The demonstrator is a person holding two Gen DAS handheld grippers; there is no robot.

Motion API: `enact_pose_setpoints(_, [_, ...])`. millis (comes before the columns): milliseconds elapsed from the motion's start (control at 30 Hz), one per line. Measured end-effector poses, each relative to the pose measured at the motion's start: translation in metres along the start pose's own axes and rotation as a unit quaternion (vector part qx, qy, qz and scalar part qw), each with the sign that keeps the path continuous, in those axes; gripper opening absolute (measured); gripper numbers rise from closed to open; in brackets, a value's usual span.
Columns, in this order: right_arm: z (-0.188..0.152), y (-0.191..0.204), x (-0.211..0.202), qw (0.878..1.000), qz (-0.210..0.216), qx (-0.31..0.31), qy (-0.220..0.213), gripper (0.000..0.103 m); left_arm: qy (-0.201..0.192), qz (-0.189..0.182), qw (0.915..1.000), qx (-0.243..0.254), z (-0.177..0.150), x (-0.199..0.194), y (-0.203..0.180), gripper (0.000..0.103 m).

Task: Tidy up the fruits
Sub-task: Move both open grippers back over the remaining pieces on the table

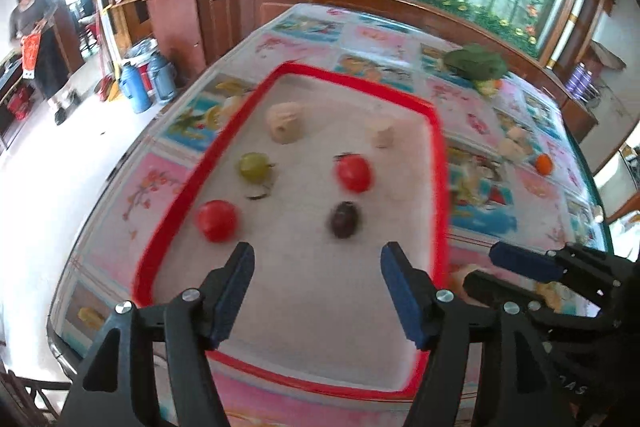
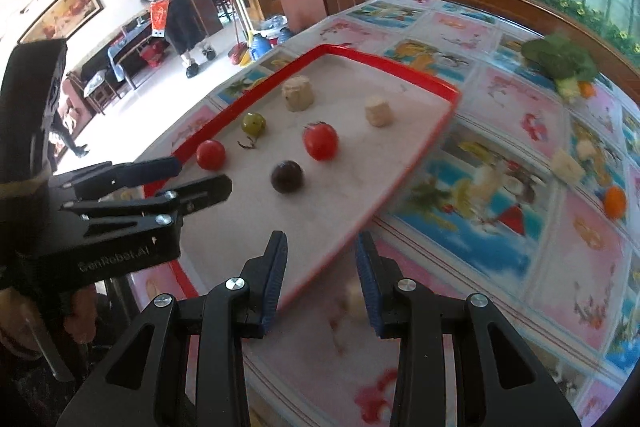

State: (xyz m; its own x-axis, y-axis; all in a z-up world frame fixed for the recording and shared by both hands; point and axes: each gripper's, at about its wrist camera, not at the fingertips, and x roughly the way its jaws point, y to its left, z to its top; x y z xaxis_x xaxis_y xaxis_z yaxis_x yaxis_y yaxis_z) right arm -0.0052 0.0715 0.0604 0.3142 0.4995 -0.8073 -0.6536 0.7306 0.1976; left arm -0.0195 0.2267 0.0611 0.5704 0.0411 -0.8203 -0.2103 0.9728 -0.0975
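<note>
- The fruits I am sorting sit mostly on the red-rimmed tray (image 1: pixel 438 147): two red tomatoes, one near the left rim (image 1: pixel 217 220) and one nearer the middle (image 1: pixel 353 172), a green grape-like fruit (image 1: pixel 253 167), a dark plum-coloured fruit (image 1: pixel 344 219) and two pale cut chunks (image 1: pixel 284 122) at the far end.
- Off the tray, out on the desk (image 2: pixel 592 247), I see an orange fruit (image 2: pixel 615 201), a pale chunk (image 2: pixel 566 165) and a leafy green bunch (image 2: pixel 560 57) further back.
- The relation I judge the next move to turn on: a blurred pale piece (image 2: pixel 354 301) lies on the desk just outside the tray's near right rim, directly between the spread fingers of my right hand-held gripper (image 2: pixel 322 277). That one is clearly nearer than the left.
- I cannot make out the piece's long axis; it is too smeared.
- My right hand-held gripper is released, its jaws standing apart and grasping nothing, straddling the tray edge.
- My left hand-held gripper (image 1: pixel 318 285) is also released and empty, hanging over the near part of the tray with the dark fruit just ahead of it.
- The right wrist view gives me the pale piece between the jaws; the left wrist view shows only a pale sliver beside the right tool, mostly hidden by it.
- The left wrist view shows the tray interior squarely, which the right sees at a slant.
</note>
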Motion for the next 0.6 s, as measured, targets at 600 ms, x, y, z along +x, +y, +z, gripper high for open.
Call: enact_pose_setpoints(600, [-0.095, -0.143, -0.07, 0.987, -0.063, 0.151, -0.009, 0.035, 0.025, -0.075, 0.9902, 0.115, -0.017, 0.007, -0.157, 0.079])
